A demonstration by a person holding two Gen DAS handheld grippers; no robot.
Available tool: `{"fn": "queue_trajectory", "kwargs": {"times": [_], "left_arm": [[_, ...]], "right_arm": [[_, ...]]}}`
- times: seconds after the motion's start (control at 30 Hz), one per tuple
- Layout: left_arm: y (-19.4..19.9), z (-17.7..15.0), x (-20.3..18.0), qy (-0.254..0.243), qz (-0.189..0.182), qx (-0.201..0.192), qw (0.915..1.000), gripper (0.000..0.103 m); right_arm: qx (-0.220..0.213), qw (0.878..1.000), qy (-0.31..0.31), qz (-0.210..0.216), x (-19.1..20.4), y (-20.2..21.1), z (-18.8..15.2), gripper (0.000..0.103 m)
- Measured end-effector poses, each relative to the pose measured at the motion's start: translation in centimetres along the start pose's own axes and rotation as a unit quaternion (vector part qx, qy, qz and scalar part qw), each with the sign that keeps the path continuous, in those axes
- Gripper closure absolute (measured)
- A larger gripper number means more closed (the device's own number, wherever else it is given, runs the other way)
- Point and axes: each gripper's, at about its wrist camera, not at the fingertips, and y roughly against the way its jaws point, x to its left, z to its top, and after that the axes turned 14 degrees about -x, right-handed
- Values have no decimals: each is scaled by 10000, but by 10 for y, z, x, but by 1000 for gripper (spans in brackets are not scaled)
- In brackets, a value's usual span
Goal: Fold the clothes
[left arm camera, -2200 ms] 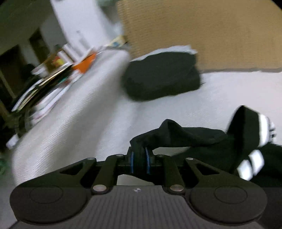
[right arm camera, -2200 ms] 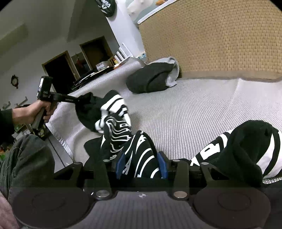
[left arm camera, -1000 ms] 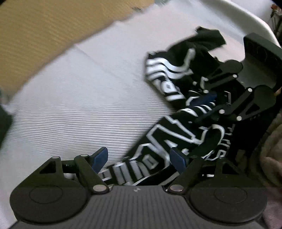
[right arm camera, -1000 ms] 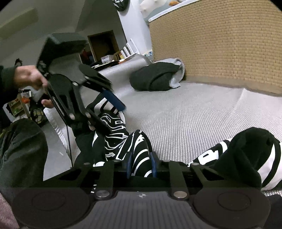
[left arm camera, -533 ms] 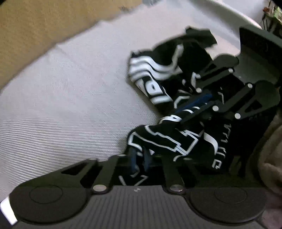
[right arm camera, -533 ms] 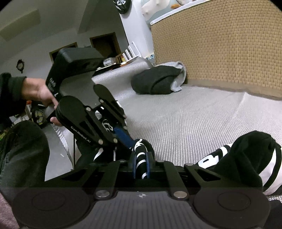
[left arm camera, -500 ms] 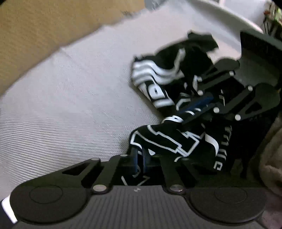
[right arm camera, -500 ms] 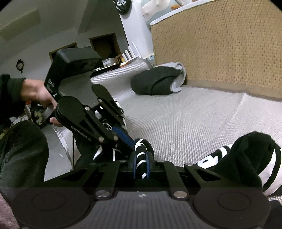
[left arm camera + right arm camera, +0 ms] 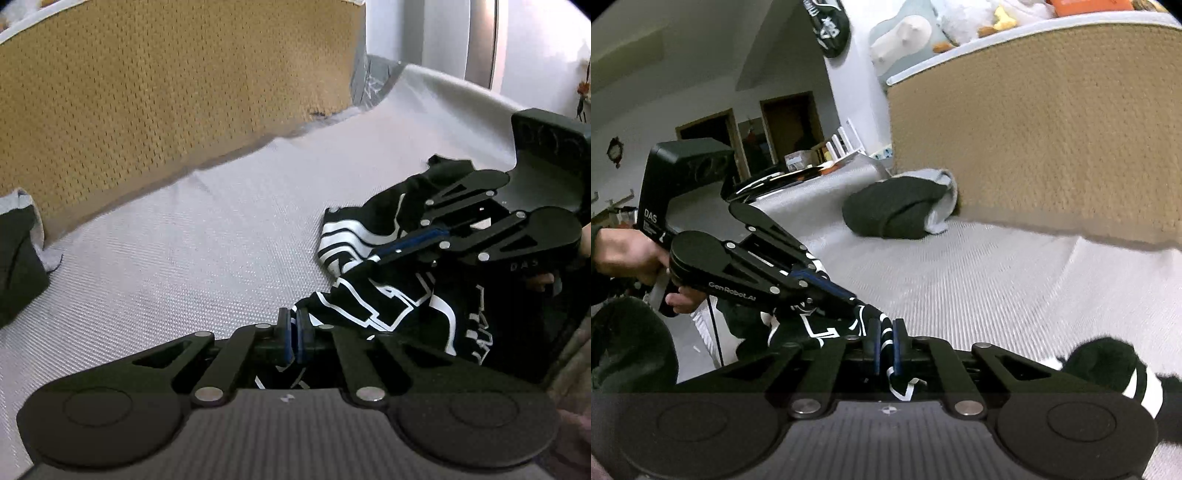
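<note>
- I have the left hand-held gripper [image 9: 294, 334] pinched tight on an edge of the black garment with white line print and stripes [image 9: 391, 295], its blue pads nearly meeting with only a thin layer of cloth between them
- The right hand-held gripper [image 9: 885, 345] is likewise clamped on a fold of the same garment; a striped strip of cloth stands between its pads
- Both grips sit close together on the near side of the pale woven bed cover [image 9: 184, 251], which I judge gives me two holding points along one hem so the bunched cloth can be raised and shaken flat before any fold
- The rest of the garment lies crumpled on the bed, trailing away from the right hand-held gripper toward a black and white striped lump [image 9: 1115, 369] near the frame's right edge
- A dark rolled garment with a grey lining [image 9: 901, 210] rests against the tan mesh-covered headboard [image 9: 1052, 129], well apart from my work; I take it for a finished piece set aside
- Readable writing: "DAS" and "GenRobot.AI" on the left tool in the right wrist view, "DAS" faintly on the right tool in the left wrist view; the garment's print has letter shapes I cannot make out
</note>
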Motion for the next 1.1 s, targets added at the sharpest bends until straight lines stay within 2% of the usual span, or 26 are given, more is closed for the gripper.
{"fn": "queue_trajectory", "kwargs": {"times": [0.07, 0.13, 0.27, 0.33, 0.43, 0.5, 0.63, 0.7, 0.8, 0.9, 1.0, 1.1], "left_arm": [[10, 1, -4, -29, -64, -89, 9999, 100], [16, -2, -7, -3, -254, 21, 9997, 99], [2, -22, -25, -379, -472, 578, 9965, 99], [-9, -32, -35, -550, -475, 846, 9938, 98], [-21, -42, -45, -734, -388, 1011, 9914, 97], [-17, -44, -41, -688, -396, 918, 9926, 95], [-5, -46, -24, -408, -312, 885, 9948, 90], [-5, -45, -21, -369, -300, 866, 9951, 88], [-9, -49, -26, -527, -293, 951, 9936, 89], [-13, -55, -29, -643, -272, 999, 9925, 88], [-14, -57, -25, -501, -289, 968, 9936, 88], [-15, -58, -17, -209, -330, 935, 9949, 87]], "right_arm": [[-10, 9998, 181, -29, 9, 8, 7, 96], [146, 9991, 391, -77, 17, 14, 6, 96], [894, 9945, 552, -31, 19, 10, -16, 96], [1036, 9932, 528, -58, 19, 12, -20, 91], [991, 9942, 377, -155, 12, 19, -13, 78], [945, 9948, 245, -282, 7, 23, -6, 66], [779, 9945, 24, -695, -12, 28, 8, 64], [672, 9926, -169, -1000, -23, 31, 14, 56], [1075, 9833, -246, -1449, -35, 8, 12, 53], [1760, 9698, 97, -1688, -30, -26, 1, 52], [2071, 9617, 406, -1748, -23, -51, -11, 43], [2273, 9539, 137, -1954, -30, -69, -20, 36]]}}
